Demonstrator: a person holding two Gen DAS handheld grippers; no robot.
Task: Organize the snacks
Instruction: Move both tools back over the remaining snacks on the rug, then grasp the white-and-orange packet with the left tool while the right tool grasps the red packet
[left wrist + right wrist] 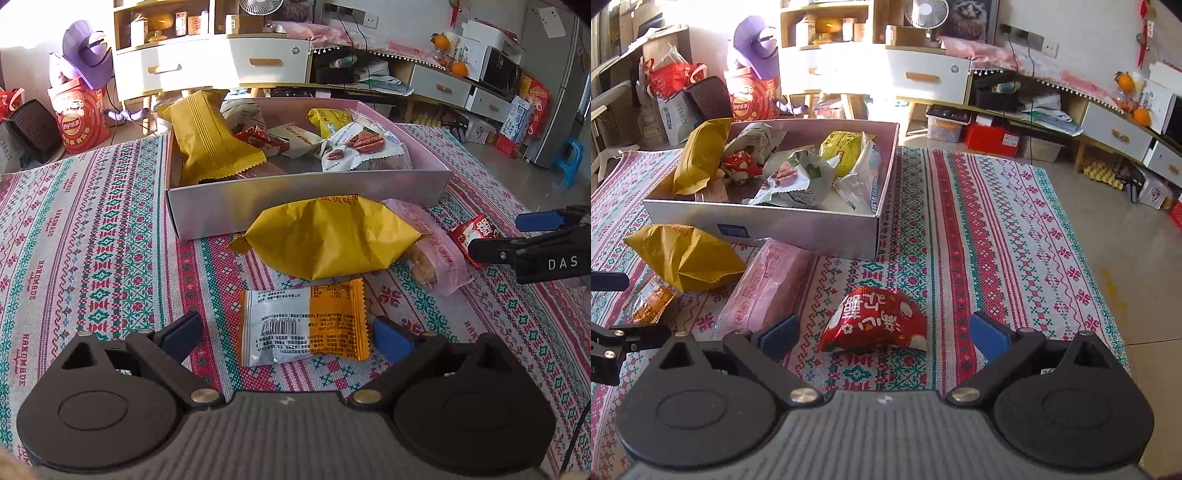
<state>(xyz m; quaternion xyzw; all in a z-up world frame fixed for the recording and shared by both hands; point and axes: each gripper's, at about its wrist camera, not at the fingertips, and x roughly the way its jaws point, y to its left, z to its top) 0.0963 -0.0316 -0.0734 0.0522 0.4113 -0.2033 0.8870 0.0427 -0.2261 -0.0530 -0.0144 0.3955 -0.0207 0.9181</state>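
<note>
jaws wide around red packet (873,320).

Sunlit white-drawered cabinet (218,62); low shelf (1015,96); pale floor (1137,236)

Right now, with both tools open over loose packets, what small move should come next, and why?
Probably lower the right tool a little and close it on the red packet. That packet lies on the cloth between the open fingers, outside the box, which already holds other snacks. The left tool is lined up the same way on the white and orange packet.
</note>
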